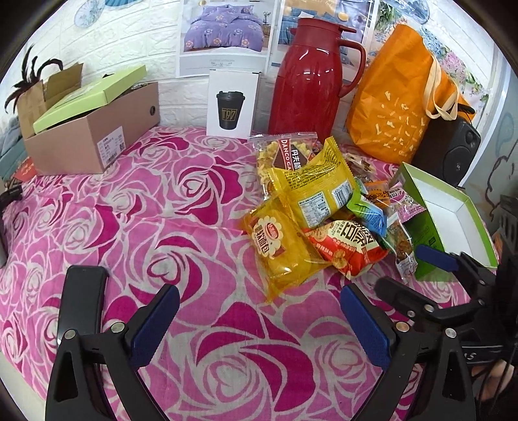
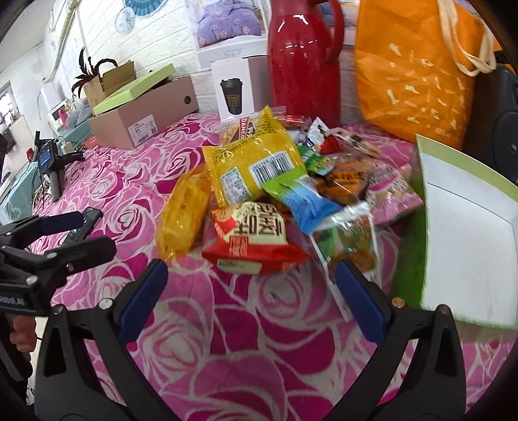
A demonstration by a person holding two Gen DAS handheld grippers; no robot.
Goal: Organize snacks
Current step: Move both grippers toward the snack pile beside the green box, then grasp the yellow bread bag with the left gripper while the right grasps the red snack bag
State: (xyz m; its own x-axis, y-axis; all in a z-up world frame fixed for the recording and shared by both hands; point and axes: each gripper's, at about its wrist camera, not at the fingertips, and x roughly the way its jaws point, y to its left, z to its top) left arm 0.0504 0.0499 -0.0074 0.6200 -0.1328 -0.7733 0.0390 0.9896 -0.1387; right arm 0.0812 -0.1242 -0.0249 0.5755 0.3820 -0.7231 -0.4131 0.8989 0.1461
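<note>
Snacks (image 2: 259,194) lie heaped in one loose pile just ahead of both claws, spilled rather than sorted, which suggests the organizing has hardly begun. The right claw (image 2: 249,285) hangs low over the cloth with its blue-padded jaws spread wide and nothing between them; nearest its gap sits a red packet (image 2: 255,239), and the clear-wrapped packet (image 2: 349,246) lies just off its right-hand finger. That spread and aim read as lining up for a first pick, though that is my judgement only. Right of this claw stands a green box (image 2: 469,233), tipped so its white inside faces the pile; it looks like the intended home for the packets and shows empty where visible.

The left claw (image 1: 259,317) is likewise wide apart and empty, held back from the heap, with a yellow bread packet (image 1: 281,256) lying closest ahead and to its right.

Beyond the heap stand a red thermos jug (image 1: 310,77), an orange tote bag (image 1: 398,100), a white cup carton (image 1: 231,103) and, far left, an open shoebox (image 1: 94,132).

Everything rests on a soft pink rose-print blanket (image 1: 145,210), so the packets may slide or sink a little when gripped. A white brick-pattern wall hung with bedding posters (image 1: 223,29) closes the back.
</note>
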